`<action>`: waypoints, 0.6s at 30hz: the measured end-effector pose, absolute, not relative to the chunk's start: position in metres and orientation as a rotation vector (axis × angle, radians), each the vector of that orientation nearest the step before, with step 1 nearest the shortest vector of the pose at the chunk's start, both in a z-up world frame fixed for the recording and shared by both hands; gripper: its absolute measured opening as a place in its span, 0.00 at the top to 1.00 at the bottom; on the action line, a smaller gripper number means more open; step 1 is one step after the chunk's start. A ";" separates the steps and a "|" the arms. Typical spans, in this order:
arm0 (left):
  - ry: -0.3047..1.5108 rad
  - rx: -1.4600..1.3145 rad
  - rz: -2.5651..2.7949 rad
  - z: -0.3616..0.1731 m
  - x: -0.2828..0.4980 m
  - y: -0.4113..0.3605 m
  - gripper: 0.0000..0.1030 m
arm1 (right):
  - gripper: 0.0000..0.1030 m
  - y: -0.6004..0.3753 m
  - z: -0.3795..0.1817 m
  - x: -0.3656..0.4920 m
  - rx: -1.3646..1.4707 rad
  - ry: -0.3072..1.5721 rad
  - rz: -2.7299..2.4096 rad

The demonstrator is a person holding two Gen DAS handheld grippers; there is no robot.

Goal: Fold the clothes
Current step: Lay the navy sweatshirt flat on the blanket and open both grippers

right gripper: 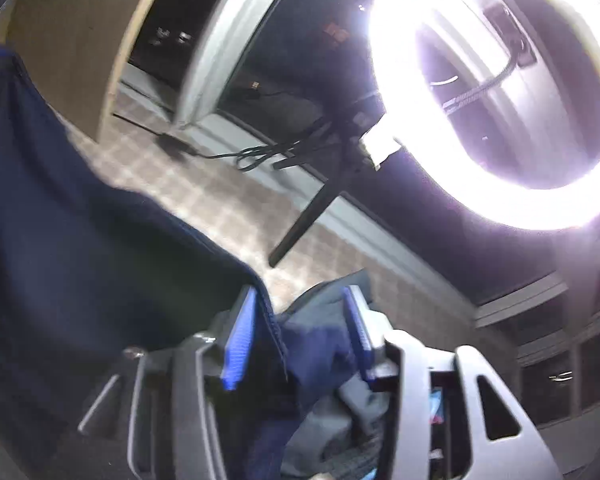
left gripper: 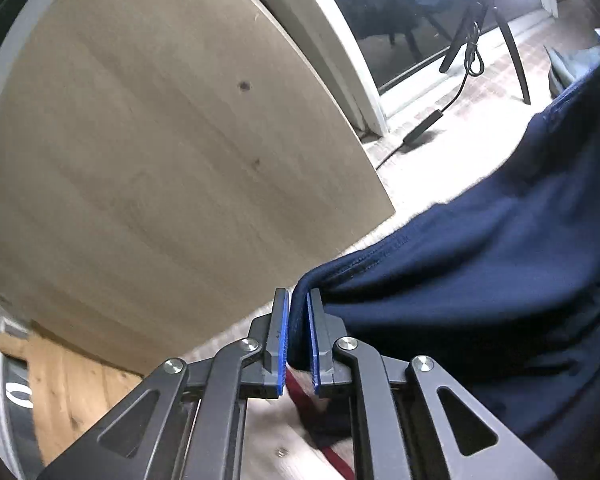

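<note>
Left gripper with blue-padded fingers pinched on the hemmed corner of a dark navy fabric garment, cloth stretching up and right. Light wood round tabletop fills the left. Beyond it, pale tiled floor, black cable with adapter, dark stand legs.

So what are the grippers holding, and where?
Left gripper pinches the navy garment at a hemmed corner. Right gripper: open, cloth edge between its fingers.

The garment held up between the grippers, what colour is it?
Navy blue garment, clearest in the left wrist view.
</note>
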State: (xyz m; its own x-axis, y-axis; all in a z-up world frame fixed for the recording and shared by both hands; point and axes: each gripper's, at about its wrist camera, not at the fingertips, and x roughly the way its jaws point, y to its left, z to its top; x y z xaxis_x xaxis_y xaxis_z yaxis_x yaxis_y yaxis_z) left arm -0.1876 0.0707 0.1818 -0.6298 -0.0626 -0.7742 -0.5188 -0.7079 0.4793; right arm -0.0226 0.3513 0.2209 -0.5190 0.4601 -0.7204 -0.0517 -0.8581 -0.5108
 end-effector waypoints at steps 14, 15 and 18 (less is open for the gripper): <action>0.889 -1.229 2.433 0.224 -0.083 -0.011 0.80 | 0.51 0.382 0.276 0.141 -1.212 -0.142 2.649; 0.877 -1.249 2.430 0.220 -0.063 -0.025 0.80 | 0.51 0.382 0.272 0.157 -1.221 -0.115 2.657; 0.839 -1.307 2.421 0.208 -0.004 -0.066 0.80 | 0.51 0.376 0.241 0.218 -1.261 -0.030 2.686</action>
